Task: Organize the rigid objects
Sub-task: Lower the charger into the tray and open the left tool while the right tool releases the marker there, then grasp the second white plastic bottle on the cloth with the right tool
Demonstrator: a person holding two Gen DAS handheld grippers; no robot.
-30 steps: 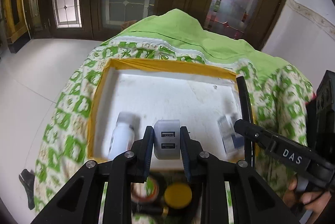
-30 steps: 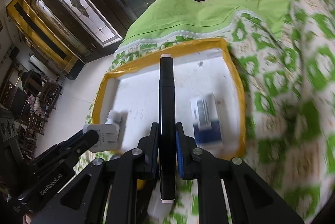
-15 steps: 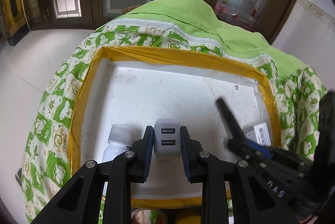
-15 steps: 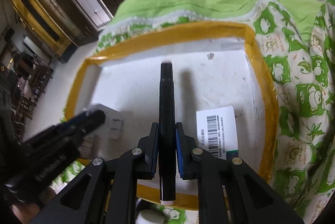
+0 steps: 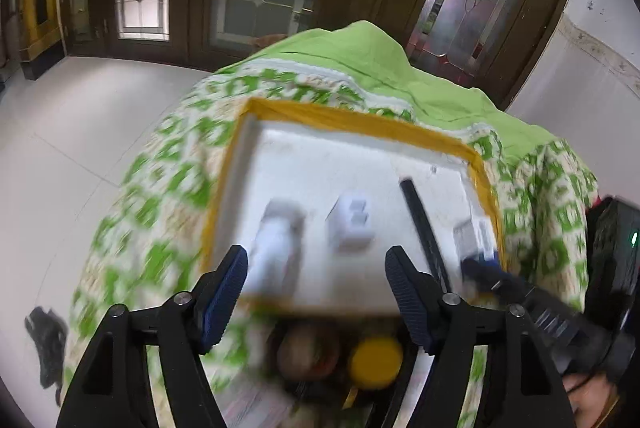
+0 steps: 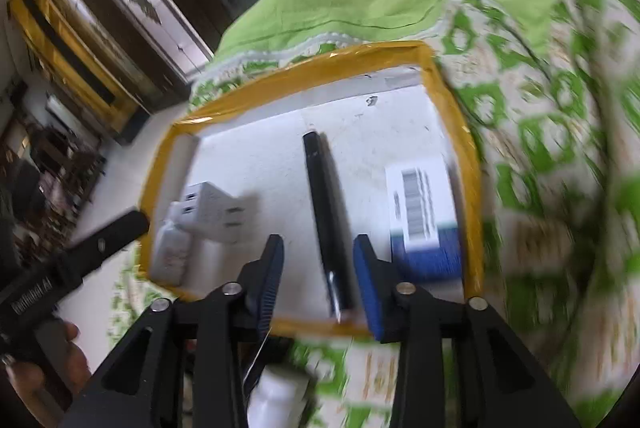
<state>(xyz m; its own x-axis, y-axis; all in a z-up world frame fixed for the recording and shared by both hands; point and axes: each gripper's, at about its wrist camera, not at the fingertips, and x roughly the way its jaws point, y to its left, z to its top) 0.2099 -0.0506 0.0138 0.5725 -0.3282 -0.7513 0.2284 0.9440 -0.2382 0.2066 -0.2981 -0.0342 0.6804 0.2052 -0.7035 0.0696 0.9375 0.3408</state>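
Tray (image 6: 448, 95): white foam, rim taped yellow, set on a green-patterned cloth (image 6: 560, 115) so that loose rigid items collect in one bounded place. Contents, left to right in the right wrist view: bottle (image 6: 172, 252), white, lying at the near-left corner; charger (image 6: 212, 211), white block with two ports, resting just right of the bottle and touching or nearly touching it; pen (image 6: 324, 211), black, lying lengthwise near the middle with its near end at the near rim; box (image 6: 424, 211), white and blue with a barcode label, flat along the right wall. The four lie side by side rather than heaped, which reads as deliberate rows. Left gripper (image 5: 316, 292): jaws opening, spread wide, nothing between them; the charger (image 5: 352, 224) sits free on the tray floor beyond the tips, judged just set down. Right gripper (image 6: 318, 276): jaws opening, pads standing clear either side of the pen, which rests on the tray, not pinched. Outside the tray, near edge: a yellow cap (image 5: 374, 360) and a tape roll (image 5: 308, 352), blurred, seemingly yet to be sorted.
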